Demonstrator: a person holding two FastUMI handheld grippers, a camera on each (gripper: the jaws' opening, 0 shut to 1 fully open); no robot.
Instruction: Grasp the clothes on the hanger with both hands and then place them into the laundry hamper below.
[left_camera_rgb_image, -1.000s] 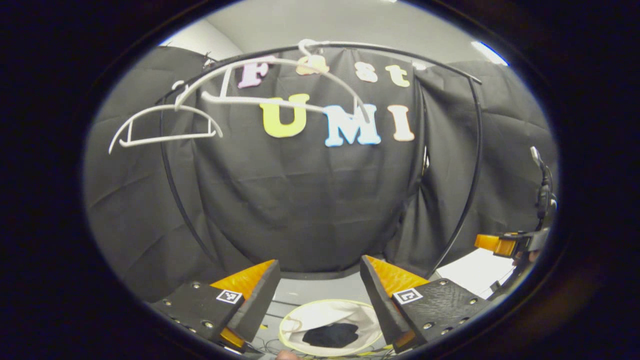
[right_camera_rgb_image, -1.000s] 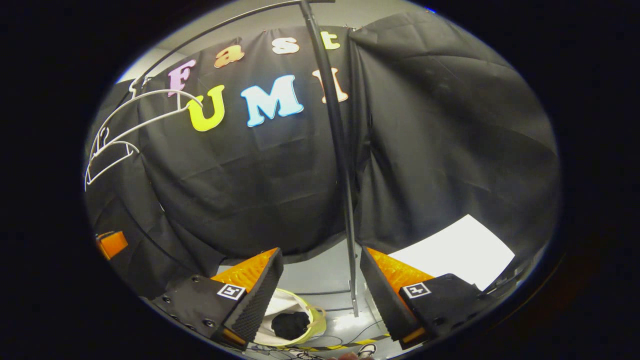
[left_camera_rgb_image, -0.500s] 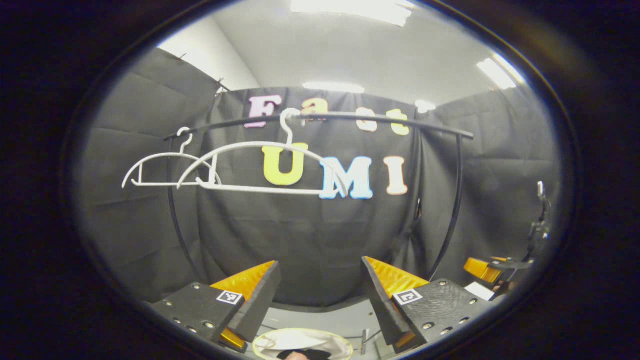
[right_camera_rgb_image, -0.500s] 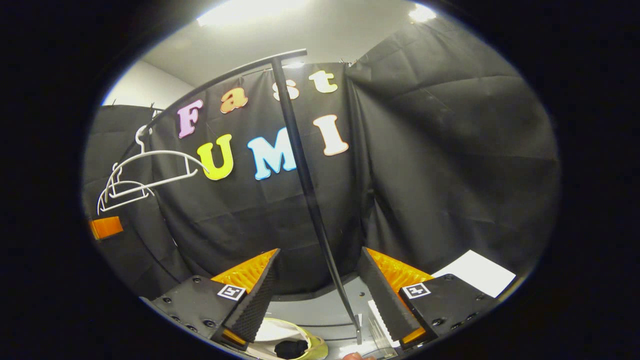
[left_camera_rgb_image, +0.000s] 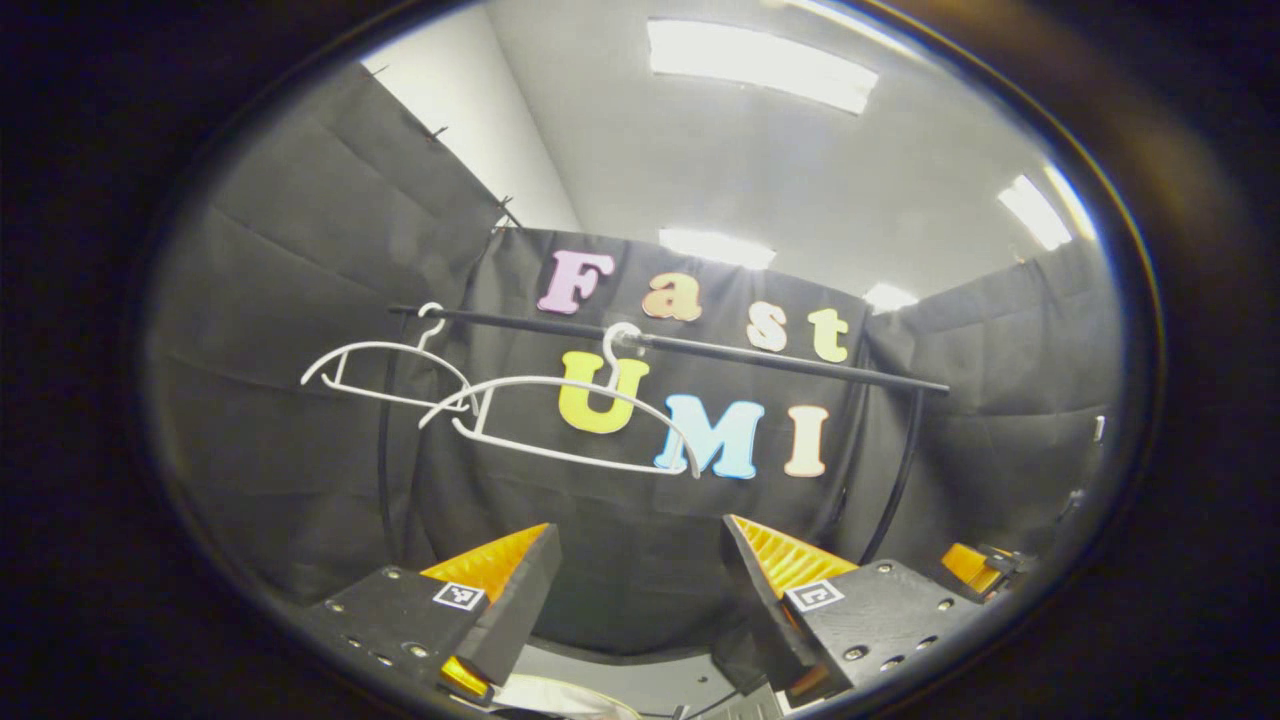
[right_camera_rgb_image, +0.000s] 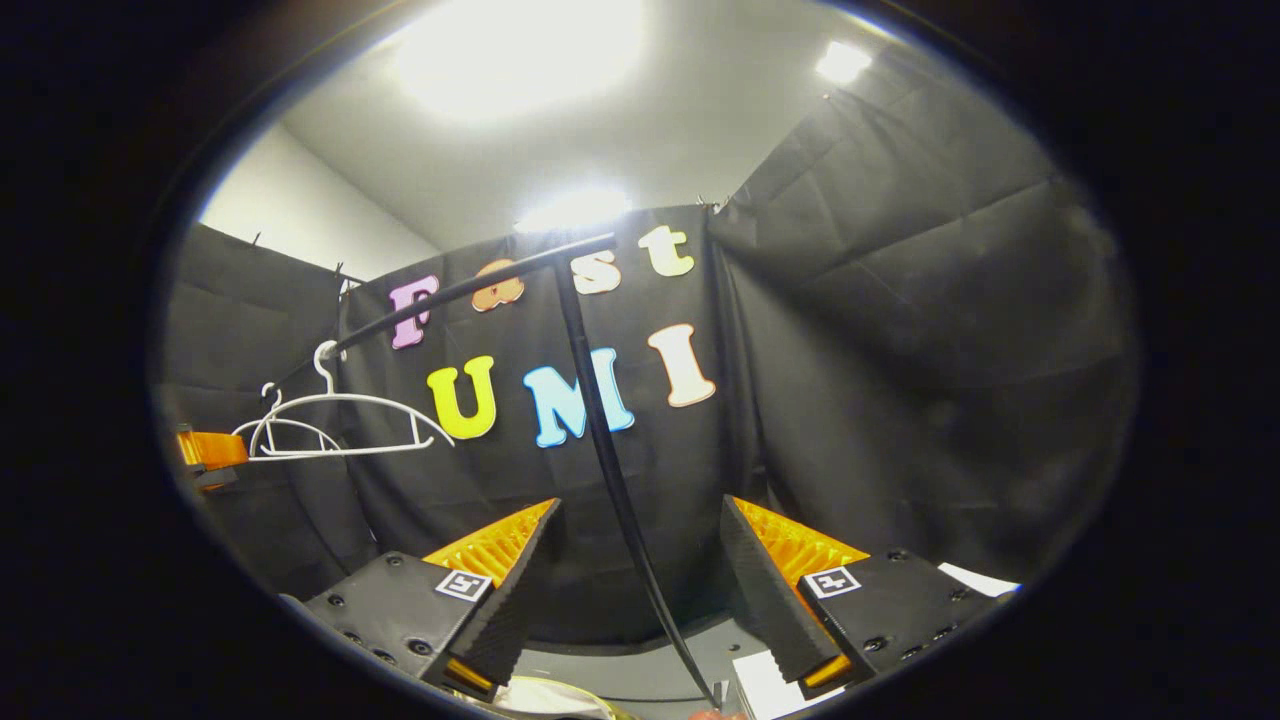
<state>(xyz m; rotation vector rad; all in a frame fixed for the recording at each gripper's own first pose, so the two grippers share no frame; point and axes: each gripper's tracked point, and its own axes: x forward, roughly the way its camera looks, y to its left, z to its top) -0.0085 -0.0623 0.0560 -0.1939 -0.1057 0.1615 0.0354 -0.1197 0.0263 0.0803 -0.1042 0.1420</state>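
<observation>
1. In the left gripper view, the left gripper (left_camera_rgb_image: 640, 590) has its fingers spread wide with nothing between them. It now points much higher than a second ago: the ceiling lights fill the top, and the black rail (left_camera_rgb_image: 700, 348) with its two white hangers (left_camera_rgb_image: 560, 420) sits mid-view. Both hangers are bare. Of the laundry hamper (left_camera_rgb_image: 560, 697) only a pale sliver of rim shows at the bottom edge between the fingers, whereas a second ago its whole mouth was in sight with a dark garment lying inside. The other gripper (left_camera_rgb_image: 975, 565) appears at the far right edge, low down.

2. In the right gripper view, the right gripper (right_camera_rgb_image: 640, 590) is likewise spread and empty, and has tilted up in the same way. The rack's upright pole (right_camera_rgb_image: 600, 440) runs down between the fingers without touching them. The bare hangers (right_camera_rgb_image: 340, 420) hang at the left, and the hamper rim (right_camera_rgb_image: 540, 695) is barely visible at the bottom; the dark clothes seen in it a second ago have slipped below the view.

3. Judged from bare hangers and empty fingers lifting away, the clothes are in the hamper and the task looks essentially complete.
</observation>
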